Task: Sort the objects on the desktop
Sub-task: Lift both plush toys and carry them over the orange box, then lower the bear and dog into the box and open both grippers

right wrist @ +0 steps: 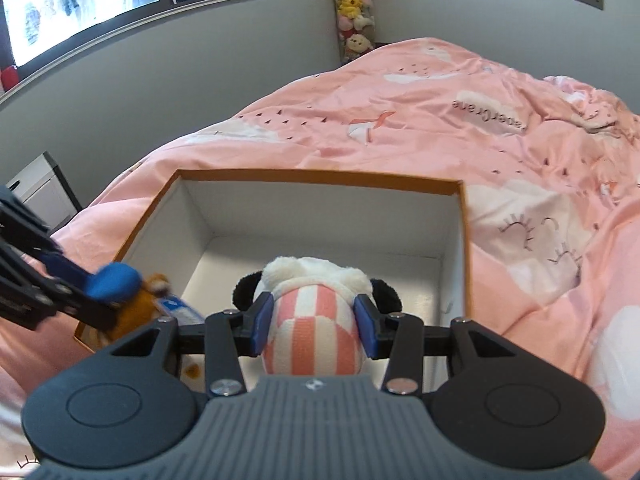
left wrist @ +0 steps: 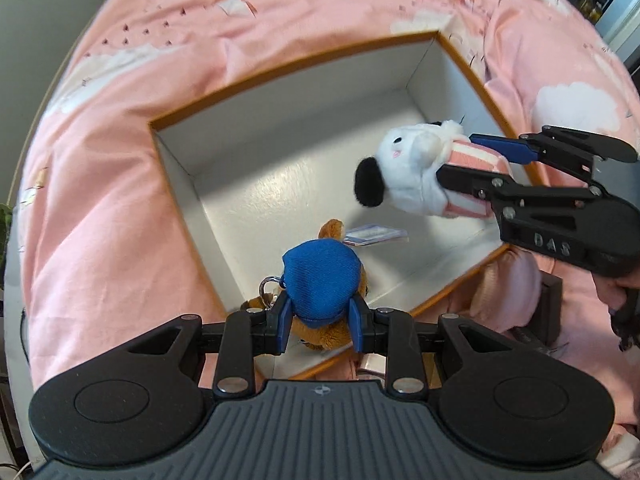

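Two tools hang over the open orange-rimmed box (left wrist: 280,68) on the pink bed (left wrist: 120,160). Left tool (left wrist: 320,322) clamped on a brown plush keychain with blue hood (left wrist: 320,276), near the box's corner. Right tool (right wrist: 314,322) grips a white panda plush in pink-striped clothing (right wrist: 316,336), over the box's near edge.

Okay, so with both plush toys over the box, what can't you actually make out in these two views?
- Brown plush toy: its face, in the left wrist view, is hidden by its own blue hood; in the right wrist view it is blurred.
- Tag: print too small and blurred.
- White plush toy: its face, in the right wrist view, is turned away.
- Box: near corner floor, covered by the left gripper.
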{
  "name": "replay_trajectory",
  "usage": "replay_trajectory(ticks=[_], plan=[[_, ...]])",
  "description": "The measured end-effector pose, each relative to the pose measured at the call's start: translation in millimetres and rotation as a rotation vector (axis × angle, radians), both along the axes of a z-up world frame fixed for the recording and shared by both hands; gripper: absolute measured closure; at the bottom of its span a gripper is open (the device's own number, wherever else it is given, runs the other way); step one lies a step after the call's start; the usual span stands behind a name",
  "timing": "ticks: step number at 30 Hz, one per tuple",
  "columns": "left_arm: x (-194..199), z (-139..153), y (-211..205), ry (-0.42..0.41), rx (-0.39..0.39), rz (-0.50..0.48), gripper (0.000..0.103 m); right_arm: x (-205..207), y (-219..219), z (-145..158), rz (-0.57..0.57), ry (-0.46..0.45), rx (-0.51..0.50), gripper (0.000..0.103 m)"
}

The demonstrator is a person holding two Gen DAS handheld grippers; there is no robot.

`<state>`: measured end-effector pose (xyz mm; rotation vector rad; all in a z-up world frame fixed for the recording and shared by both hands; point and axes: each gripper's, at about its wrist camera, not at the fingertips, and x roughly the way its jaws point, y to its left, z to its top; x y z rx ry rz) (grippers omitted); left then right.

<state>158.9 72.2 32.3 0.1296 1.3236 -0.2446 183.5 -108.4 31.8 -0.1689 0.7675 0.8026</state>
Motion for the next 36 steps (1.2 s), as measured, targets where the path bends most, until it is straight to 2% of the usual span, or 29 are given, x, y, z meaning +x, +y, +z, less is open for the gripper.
replay_trajectory(ticks=[4,9,15,19,25,28,32,36], plan=[[16,-21,-2,0.026,-0.005,0.024,0.07,1,9,-11,0.011,0.01,-0.031,0.056],[33,-31,-2,-0.027,-0.03,0.075,0.069,6,16,-29,0.019,0.008,-0.082,0.056],[51,-50,-7,-0.061,-0.028,0.111,0.067,13,20,-43,0.051,0.077,-0.118,0.054],[57,-57,-8,-0.082,-0.016,0.124,0.064,16,23,-47,0.079,0.105,-0.18,0.053],[49,-47,-7,-0.093,-0.01,0.044,0.041,22,30,-54,0.129,0.141,-0.27,0.051],[39,-44,-8,-0.073,-0.003,-0.024,0.038,24,34,-54,0.151,0.146,-0.296,0.048],[31,-59,-12,-0.03,0.059,-0.063,0.038,26,40,-54,0.168,0.142,-0.341,0.046],[25,-73,-24,-0.084,0.174,-0.098,0.038,23,43,-44,0.176,0.102,-0.354,0.044]])
